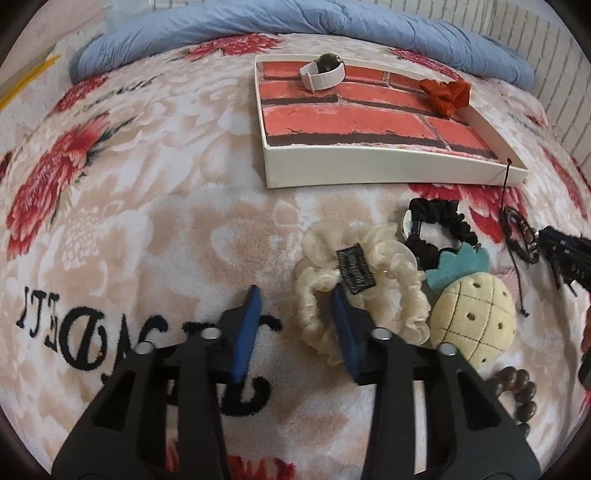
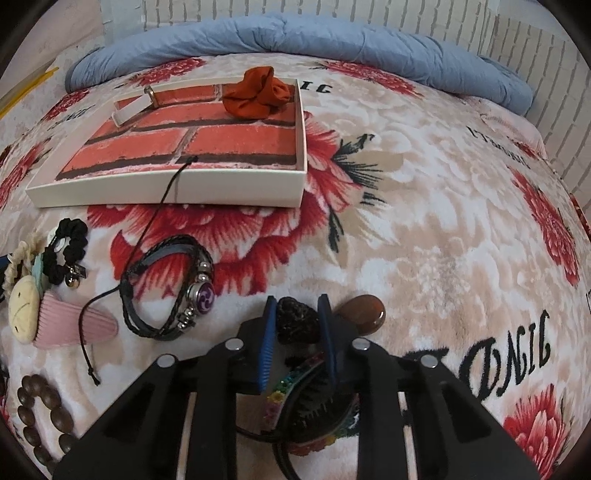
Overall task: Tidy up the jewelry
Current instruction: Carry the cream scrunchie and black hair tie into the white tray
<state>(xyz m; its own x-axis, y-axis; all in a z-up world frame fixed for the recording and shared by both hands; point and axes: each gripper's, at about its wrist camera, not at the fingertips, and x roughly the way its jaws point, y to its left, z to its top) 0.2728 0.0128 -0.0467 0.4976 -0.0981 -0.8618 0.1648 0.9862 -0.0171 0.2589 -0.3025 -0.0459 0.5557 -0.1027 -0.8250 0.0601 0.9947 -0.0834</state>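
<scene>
Left gripper (image 1: 295, 295) apart, one finger inside cream scrunchie (image 1: 358, 284). Right gripper (image 2: 297, 314) apart around black bead (image 2: 295, 319); leather bracelet (image 2: 166, 288), pineapple plush (image 1: 474, 321) near white box (image 1: 388, 170).

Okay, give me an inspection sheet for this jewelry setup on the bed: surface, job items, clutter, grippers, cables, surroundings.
Surface: plush floral blanket with black lettering.
Job's things: shallow white box with brick-print lining holds a white-strap watch and an orange fabric scrunchie; cream ruffled scrunchie, black scrunchie, black braided leather bracelet, brown wooden bead bracelet and pink ribbed hair clip lie outside.
Clutter: plush pineapple.
Grippers: left gripper open beside the cream scrunchie; right gripper open around a dark knobbly item.
Cables: nothing seen.
Surroundings: blue duvet, white brick-pattern wall.
</scene>
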